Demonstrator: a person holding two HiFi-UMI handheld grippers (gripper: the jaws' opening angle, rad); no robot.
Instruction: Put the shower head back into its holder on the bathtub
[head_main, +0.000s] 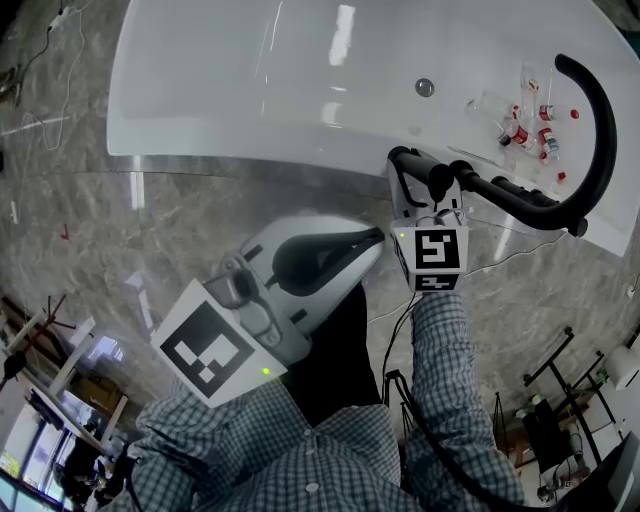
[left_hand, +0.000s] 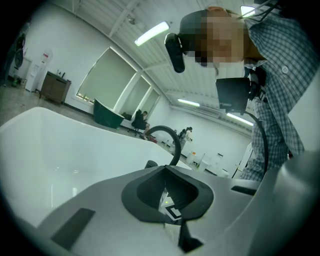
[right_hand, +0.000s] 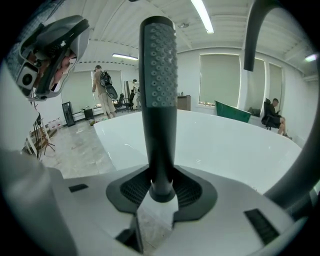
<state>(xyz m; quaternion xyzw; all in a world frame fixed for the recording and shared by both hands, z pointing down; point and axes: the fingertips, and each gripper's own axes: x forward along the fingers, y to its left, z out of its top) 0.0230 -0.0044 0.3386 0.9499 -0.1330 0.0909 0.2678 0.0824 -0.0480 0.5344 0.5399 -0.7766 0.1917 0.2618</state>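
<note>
Shower head (right_hand: 159, 75) upright in right tongs (right_hand: 161, 190), nozzles facing camera.

Bathtub (head_main: 250, 90): one, white. Drain (head_main: 425, 87) in its floor: one.
Shower head (right_hand: 159, 75): one, black.
Curved black spout (head_main: 600, 120), upper right of the head view: one.
Grippers: two, left gripper (head_main: 372, 240) and right gripper (right_hand: 161, 187), one marker cube each.
Small red-capped bottles (head_main: 525, 130) on the tub rim, upper right: roughly five, too small for a sure count.
Background people, right gripper view: one standing (right_hand: 102, 82), one seated (right_hand: 272, 117).
</note>
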